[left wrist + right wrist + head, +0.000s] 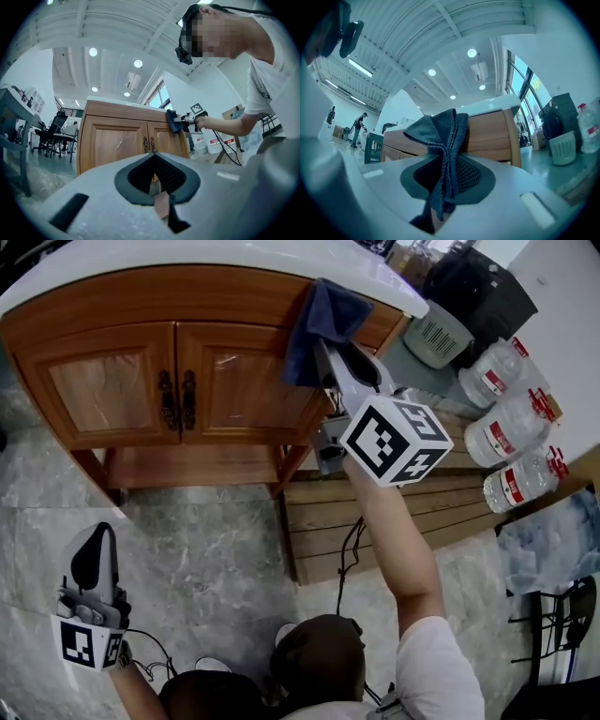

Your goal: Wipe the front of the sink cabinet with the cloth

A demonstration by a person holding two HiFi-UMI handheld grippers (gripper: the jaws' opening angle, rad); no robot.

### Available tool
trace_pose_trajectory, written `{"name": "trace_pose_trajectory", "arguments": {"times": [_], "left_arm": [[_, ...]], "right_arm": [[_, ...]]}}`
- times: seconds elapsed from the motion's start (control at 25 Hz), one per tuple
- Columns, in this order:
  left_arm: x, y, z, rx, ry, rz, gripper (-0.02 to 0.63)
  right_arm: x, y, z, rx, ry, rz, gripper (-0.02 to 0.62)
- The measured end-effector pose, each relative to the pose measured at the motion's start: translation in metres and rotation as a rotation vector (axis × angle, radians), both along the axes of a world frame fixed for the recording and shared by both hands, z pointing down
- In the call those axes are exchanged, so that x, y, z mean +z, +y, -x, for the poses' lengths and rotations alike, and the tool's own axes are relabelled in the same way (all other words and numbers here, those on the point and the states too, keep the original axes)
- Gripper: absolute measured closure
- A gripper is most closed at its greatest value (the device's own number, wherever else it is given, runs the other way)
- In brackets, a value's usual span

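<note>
1. Grey marbled floor, with a low wooden platform to the right of it.
2. Sink cabinet: brown wood, two panelled doors, and a white countertop overhanging the front. A pair of dark handles sits where the doors meet.
3. Large clear water bottles with red-and-white labels lie along the platform's far right edge. A grey slatted basket stands past the cabinet's right corner.
4. Right gripper is held out at arm's length towards the cabinet's upper right front corner. Its jaws are clamped on the cloth, with folds running down between them in the right gripper view.
5. The cloth is dark blue and bunched. It lies against the top rail at that corner, just under the countertop edge, right of the right-hand door.
6. Left gripper is low over the floor, well apart from the cabinet, and points towards the doors. Its jaws are closed together with nothing between them.
</note>
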State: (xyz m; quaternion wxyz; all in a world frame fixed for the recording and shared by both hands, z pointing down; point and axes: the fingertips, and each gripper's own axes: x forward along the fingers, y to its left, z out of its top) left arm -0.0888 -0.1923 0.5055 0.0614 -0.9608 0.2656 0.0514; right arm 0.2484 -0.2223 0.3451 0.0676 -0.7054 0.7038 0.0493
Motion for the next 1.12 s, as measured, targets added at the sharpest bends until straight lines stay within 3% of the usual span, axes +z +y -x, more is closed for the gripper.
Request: {"name": "trace_pose_trajectory", "arguments": {"times": [0.2,0.4,0.68,0.84,0.96,1.12], "left_arm": [[-0.003,0.01,-0.009,-0.009,-0.036,-0.005,0.603],[-0.006,0.013,-0.01,-0.012,-0.01,-0.011,0.603],[-0.014,0.019,-0.008,-0.008,-0.008,-0.023,0.603],[-0.027,0.03,-0.009,-0.002,0.036,-0.04,0.603],[-0.025,0.031,-0.014,-0.006,0.024,-0.046,0.603],[-0.026,0.027,-0.018,0.007,0.033,-0.04,0.603]], "right_arm": [[-0.004,0.025,-0.042,0.054,-0.013,-0.003,0.508],[-0.005,0.044,-0.069,0.12,-0.013,-0.016,0.498],[-0.005,0.051,-0.08,0.157,-0.029,-0.028,0.498],[0.0,0.054,-0.068,0.132,-0.021,-0.033,0.523],[0.016,0.048,-0.05,0.069,-0.042,-0.029,0.525],[0.03,0.055,-0.005,-0.027,-0.067,-0.082,0.525]]}}
